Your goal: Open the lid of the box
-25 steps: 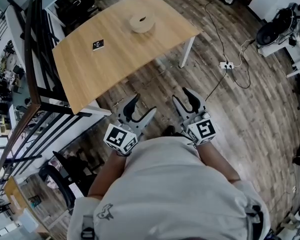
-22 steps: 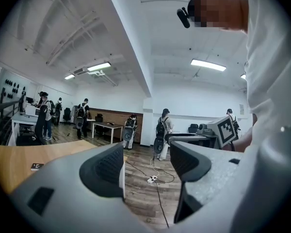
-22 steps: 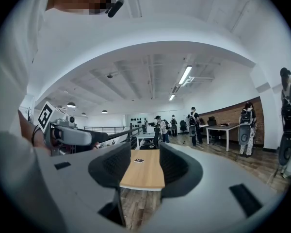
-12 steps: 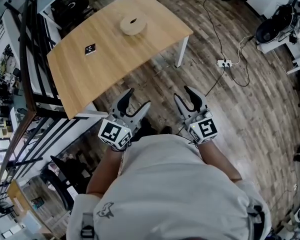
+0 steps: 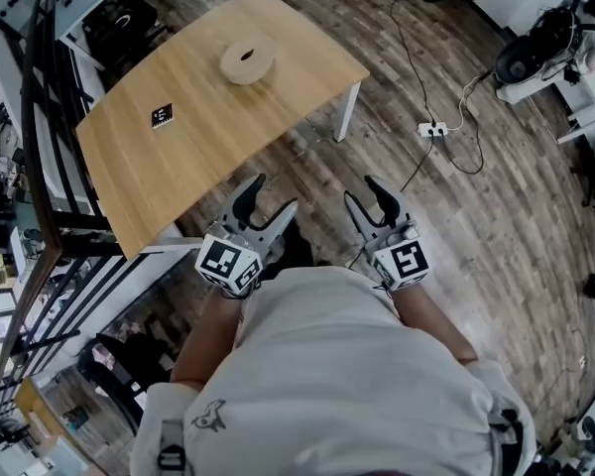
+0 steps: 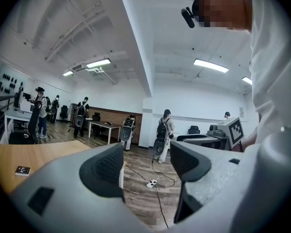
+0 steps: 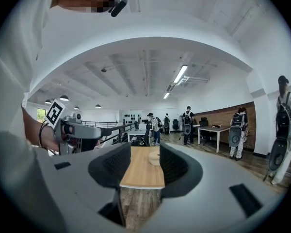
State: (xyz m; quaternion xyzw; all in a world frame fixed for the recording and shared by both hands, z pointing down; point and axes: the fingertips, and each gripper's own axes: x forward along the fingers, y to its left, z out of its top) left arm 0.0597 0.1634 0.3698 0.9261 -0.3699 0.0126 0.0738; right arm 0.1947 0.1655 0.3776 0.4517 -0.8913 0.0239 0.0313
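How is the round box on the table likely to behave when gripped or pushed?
The round box is low and wide, lying flat on the table, so it probably won't tip or roll. It looks like pale wood or card: likely stiff and light, so a push may slide it.

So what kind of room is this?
Probably a big open office or workshop: a wooden table on a wood floor, a desk by the wall, long ceiling lights, and people wearing backpacks.
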